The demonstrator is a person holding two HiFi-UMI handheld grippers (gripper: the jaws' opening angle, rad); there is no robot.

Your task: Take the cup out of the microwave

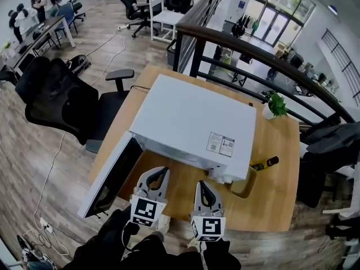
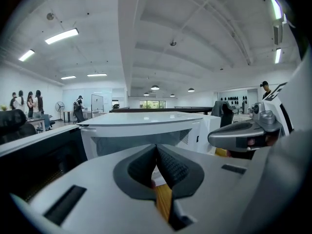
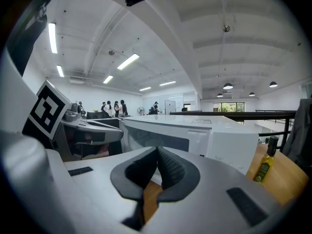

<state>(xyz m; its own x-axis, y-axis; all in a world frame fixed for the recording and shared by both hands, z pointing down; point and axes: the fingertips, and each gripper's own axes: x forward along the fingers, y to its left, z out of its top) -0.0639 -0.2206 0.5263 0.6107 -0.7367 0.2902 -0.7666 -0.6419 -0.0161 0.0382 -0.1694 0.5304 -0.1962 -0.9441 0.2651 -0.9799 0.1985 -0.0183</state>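
Note:
A white microwave (image 1: 197,125) stands on a wooden table (image 1: 275,201), with its door (image 1: 109,176) swung open to the left. The cup shows in no view; from above the cavity is hidden. The left gripper view looks into the open front of the microwave (image 2: 146,126), and I make out no cup there. My left gripper (image 1: 159,172) (image 2: 156,147) hangs just in front of the opening, shut with nothing between its pads. Beside it on the right, my right gripper (image 1: 202,185) (image 3: 157,150) is also shut and empty, facing the microwave (image 3: 204,135) front.
An oil bottle (image 1: 264,163) (image 3: 263,165) and a tan object (image 1: 244,185) sit at the microwave's right front corner. A small potted plant (image 1: 275,106) stands at the table's far right. A black office chair (image 1: 62,103) is left of the table; a railing (image 1: 253,55) runs behind.

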